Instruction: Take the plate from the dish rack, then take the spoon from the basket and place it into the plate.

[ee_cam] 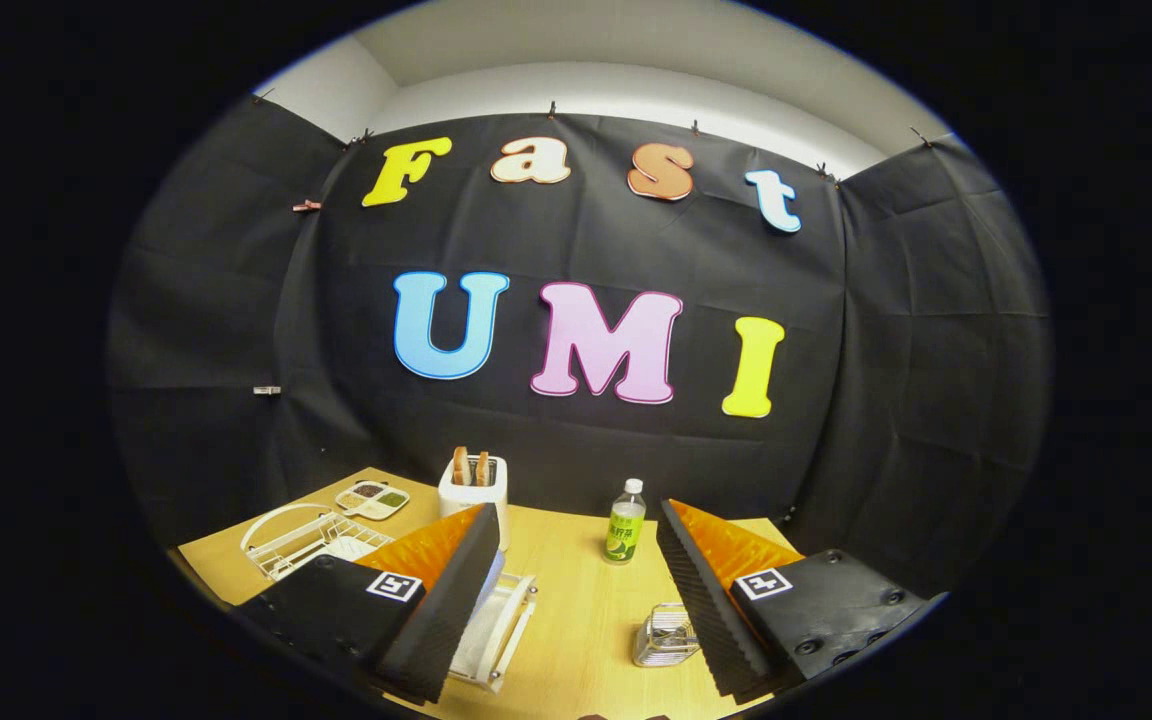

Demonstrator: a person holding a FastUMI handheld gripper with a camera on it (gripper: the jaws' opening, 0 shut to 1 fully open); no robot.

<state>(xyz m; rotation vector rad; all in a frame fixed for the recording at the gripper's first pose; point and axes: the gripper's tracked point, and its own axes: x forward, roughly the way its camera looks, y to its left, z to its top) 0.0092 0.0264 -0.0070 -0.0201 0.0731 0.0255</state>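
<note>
Gripper view: the gripper (576,600) is held above the near edge of the wooden bench (576,610), its two fingers spread wide apart with nothing between them. The left finger (441,610) overlaps the dish rack (496,625), a white frame standing near the near edge of the bench, just ahead of and partly behind that finger. A pale flat surface shows inside the rack; whether this is the plate cannot be told with certainty.

The basket (666,635), a small wire holder, stands near the near edge just inside the right finger (706,610), close beside it but not gripped. Its contents are too small to make out, so the spoon cannot be confirmed.

Toward the far left corner of the bench lies a white wire rack (301,540), and beyond it a divided tray (373,499) with dark and green contents. A white toaster (474,490) holding two slices of bread stands at the far edge, beyond the left finger. A green-labelled bottle (625,522) with a white cap stands upright between the fingers, well beyond them.
</note>
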